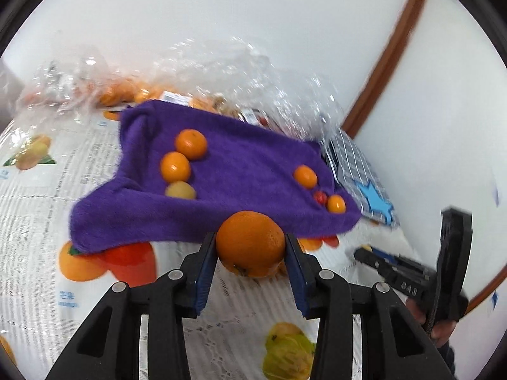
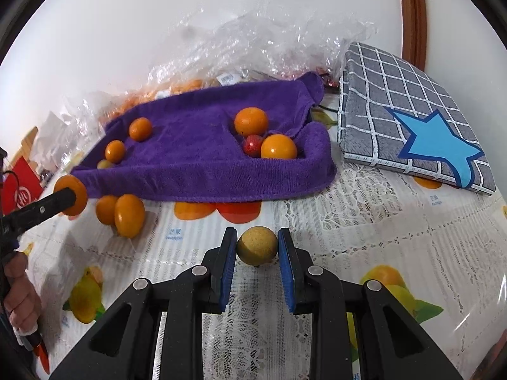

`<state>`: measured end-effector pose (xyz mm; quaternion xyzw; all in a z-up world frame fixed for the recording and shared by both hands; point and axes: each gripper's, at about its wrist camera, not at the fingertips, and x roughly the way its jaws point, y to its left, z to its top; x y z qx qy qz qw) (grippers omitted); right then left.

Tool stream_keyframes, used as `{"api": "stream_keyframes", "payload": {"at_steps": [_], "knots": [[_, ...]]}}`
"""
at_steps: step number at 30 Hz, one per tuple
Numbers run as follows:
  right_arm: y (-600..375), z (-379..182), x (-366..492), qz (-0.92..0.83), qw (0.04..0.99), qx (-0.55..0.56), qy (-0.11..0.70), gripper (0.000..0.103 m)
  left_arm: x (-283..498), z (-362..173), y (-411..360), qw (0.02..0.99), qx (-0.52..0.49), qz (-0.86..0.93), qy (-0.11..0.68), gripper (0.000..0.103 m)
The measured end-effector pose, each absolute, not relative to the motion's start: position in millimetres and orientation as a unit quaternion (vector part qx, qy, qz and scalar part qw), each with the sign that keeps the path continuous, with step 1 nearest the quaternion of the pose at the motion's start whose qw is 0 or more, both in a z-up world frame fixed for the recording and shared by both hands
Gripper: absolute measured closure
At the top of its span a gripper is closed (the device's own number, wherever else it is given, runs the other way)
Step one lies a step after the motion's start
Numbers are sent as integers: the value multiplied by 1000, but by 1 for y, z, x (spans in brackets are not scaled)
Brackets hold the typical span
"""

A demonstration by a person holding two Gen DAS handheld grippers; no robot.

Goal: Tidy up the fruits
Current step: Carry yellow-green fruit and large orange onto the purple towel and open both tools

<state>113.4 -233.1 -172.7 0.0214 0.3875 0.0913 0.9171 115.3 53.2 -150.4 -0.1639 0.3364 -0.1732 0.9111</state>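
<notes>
My left gripper (image 1: 251, 247) is shut on a large orange (image 1: 250, 242), held just in front of the purple towel (image 1: 221, 171); it also shows in the right wrist view (image 2: 71, 194). My right gripper (image 2: 257, 247) is shut on a small yellow-brown round fruit (image 2: 257, 245) above the tablecloth, in front of the towel (image 2: 196, 164). On the towel lie two oranges (image 1: 191, 144) and a yellowish fruit (image 1: 180, 190) on the left, and two oranges (image 2: 251, 121) with a small red fruit (image 2: 252, 143) on the right. Two loose oranges (image 2: 129, 210) lie by the towel's front left edge.
Clear plastic bags (image 2: 240, 44) holding more fruit lie behind the towel against the white wall. A grey checked cushion with a blue star (image 2: 412, 120) lies right of the towel. The table has a fruit-print lace cloth (image 2: 364, 221).
</notes>
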Motion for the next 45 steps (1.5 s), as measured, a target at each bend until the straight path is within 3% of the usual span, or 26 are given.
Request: {"api": "stream_keyframes", "payload": {"at_steps": [21,40,45], "knots": [[-215,-141,114,109,926,11,362,77,117,-142,97,925,-214,-95,299,63],[-172,-119,178,135,931,-30,337,77,120,-142,135,917,-271,-57,287,63],[-166,-119,185,142,931,-48,332,77,127,-124,121,929,-234,-64,281,63]]}}
